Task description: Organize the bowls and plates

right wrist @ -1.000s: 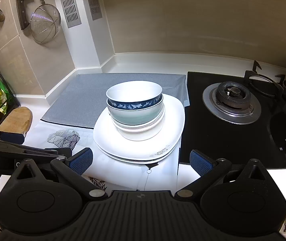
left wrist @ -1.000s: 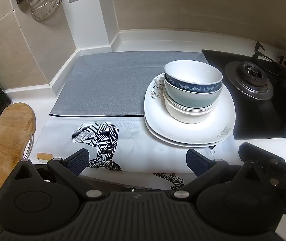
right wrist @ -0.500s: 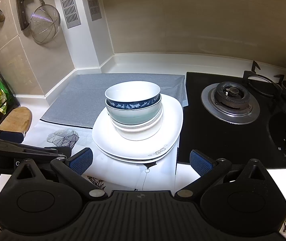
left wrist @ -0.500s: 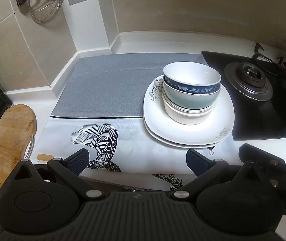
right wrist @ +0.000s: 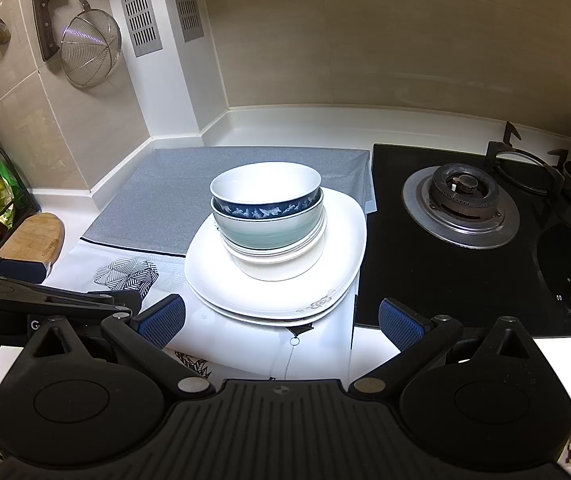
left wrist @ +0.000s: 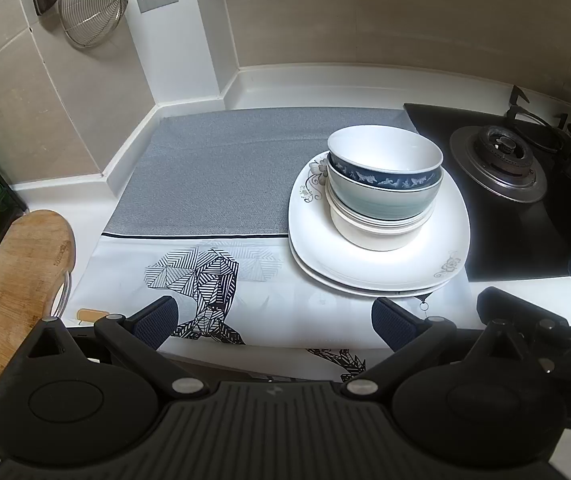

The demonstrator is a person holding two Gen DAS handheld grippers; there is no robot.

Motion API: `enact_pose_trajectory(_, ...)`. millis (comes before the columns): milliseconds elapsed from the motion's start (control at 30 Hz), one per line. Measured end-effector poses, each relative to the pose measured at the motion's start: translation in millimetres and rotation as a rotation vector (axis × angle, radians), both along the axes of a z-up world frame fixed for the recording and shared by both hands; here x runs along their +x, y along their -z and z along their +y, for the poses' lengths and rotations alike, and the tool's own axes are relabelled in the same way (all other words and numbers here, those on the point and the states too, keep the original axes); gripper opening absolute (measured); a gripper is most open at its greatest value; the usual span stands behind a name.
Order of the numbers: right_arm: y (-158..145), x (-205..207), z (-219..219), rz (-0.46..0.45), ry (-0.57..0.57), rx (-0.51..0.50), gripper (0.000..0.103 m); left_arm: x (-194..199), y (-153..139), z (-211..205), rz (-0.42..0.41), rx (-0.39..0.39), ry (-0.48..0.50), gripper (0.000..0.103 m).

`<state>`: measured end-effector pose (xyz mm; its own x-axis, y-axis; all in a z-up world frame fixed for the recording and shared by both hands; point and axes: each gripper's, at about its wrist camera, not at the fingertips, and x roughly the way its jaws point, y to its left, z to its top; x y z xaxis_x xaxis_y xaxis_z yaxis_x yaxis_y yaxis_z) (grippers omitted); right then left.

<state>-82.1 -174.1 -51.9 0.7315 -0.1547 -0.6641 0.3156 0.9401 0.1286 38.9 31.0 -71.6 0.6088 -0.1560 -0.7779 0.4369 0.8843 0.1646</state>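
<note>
Left wrist view: the left gripper (left wrist: 273, 316) hangs with jaws spread wide, grasping nothing; the stack of bowls (left wrist: 383, 190) sits nested on two white square plates (left wrist: 381, 268), ahead and off to the right of the fingers, so this gripper would have to swing right to reach it; the plates rest on a printed mat (left wrist: 213, 268) over a grey mat (left wrist: 225, 176), with the black gas hob (left wrist: 505, 184) just beside them

Right wrist view: the right gripper (right wrist: 281, 320) is likewise spread and empty; the stack lies almost straight ahead between its fingers, near, so I judge the right hand better placed; the top bowl (right wrist: 265, 188) stands upright, and the counter left of the stack looks free for sorting
</note>
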Motion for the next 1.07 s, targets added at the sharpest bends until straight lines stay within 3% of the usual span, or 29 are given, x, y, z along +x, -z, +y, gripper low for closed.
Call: enact_pose_trajectory(1067, 0.8, 2.9, -9.1, 0.003, 0.013, -0.002, 0.103, 10.1, 0.2, -9.0, -0.017, 0.004, 0.015, 0.103)
